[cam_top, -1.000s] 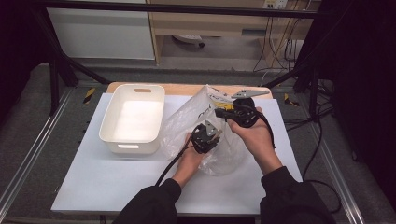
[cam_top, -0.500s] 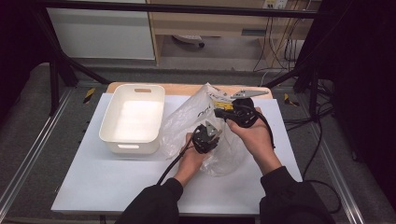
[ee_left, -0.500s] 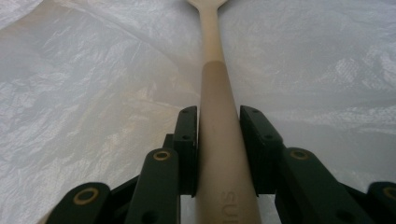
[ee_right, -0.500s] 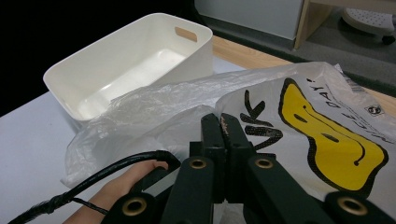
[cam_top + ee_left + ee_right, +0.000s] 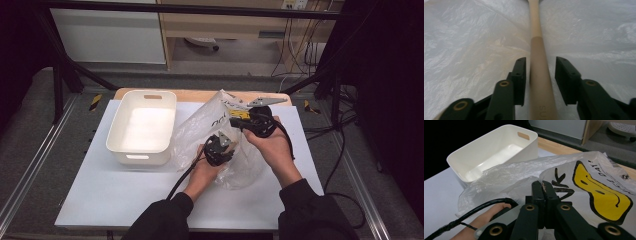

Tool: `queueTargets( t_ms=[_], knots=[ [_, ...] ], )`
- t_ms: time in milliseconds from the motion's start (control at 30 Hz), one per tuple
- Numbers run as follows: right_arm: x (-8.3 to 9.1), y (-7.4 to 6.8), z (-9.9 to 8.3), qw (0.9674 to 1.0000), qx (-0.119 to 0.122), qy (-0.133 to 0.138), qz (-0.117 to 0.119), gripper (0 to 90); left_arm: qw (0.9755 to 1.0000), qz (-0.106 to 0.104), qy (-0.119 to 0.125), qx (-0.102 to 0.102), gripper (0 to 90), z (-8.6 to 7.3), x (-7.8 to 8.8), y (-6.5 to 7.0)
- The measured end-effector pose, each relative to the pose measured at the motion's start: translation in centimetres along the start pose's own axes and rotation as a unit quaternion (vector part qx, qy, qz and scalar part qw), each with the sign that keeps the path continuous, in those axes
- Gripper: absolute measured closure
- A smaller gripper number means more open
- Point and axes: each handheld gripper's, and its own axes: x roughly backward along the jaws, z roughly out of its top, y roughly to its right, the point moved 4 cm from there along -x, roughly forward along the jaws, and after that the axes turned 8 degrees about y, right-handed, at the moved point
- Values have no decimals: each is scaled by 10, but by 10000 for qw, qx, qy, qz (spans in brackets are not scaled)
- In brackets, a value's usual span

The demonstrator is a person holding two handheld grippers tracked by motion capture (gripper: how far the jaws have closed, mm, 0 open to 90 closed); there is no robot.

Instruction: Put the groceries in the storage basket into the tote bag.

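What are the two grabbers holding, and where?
The right gripper pinches the plastic bag at its edge. The left gripper, inside the bag, has just been opening; the wooden handle lies between its jaws, ungripped.

Bright overhead light, dark surroundings, soft blur close up.

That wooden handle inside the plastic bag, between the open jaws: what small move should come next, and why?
Probably close the left gripper on the wooden handle. Its jaws have just been opening and stand either side of the handle, the pads not pressing it. The right gripper is shut on the plastic bag, holding its mouth, so a firm grip would let the handle be drawn out toward the white bin.
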Motion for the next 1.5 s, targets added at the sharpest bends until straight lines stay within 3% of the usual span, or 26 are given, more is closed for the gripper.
queueTargets(
  t_ms=[200, 300, 633, 767, 933, 1300, 1500],
  knots=[
    [-2, 0, -2, 10000, -3, -14, -2, 900, 10000, -22, 58, 57, 499, -5, 13, 0],
    [-2, 0, -3, 10000, -7, -18, -1, 900, 9999, -86, 90, 83, 474, -9, 28, -1],
    [-5, 1, -12, 9999, -36, -91, -23, 900, 9993, -232, 282, -20, 472, -18, 67, 8],
    [-8, 0, -15, 9999, -32, -123, -10, 900, 9989, -317, 347, -25, 468, -17, 78, 13],
    [-8, -1, -21, 9998, -40, -196, -10, 900, 9979, -427, 485, -23, 465, -15, 102, 19],
    [-11, -5, -50, 9992, -107, -383, 53, 900, 9967, -480, 602, 273, 463, -20, 144, 18],
    [-13, -5, -72, 9987, -210, -459, 83, 900, 9946, -359, 817, 533, 450, -19, 167, 6]
  ],
)
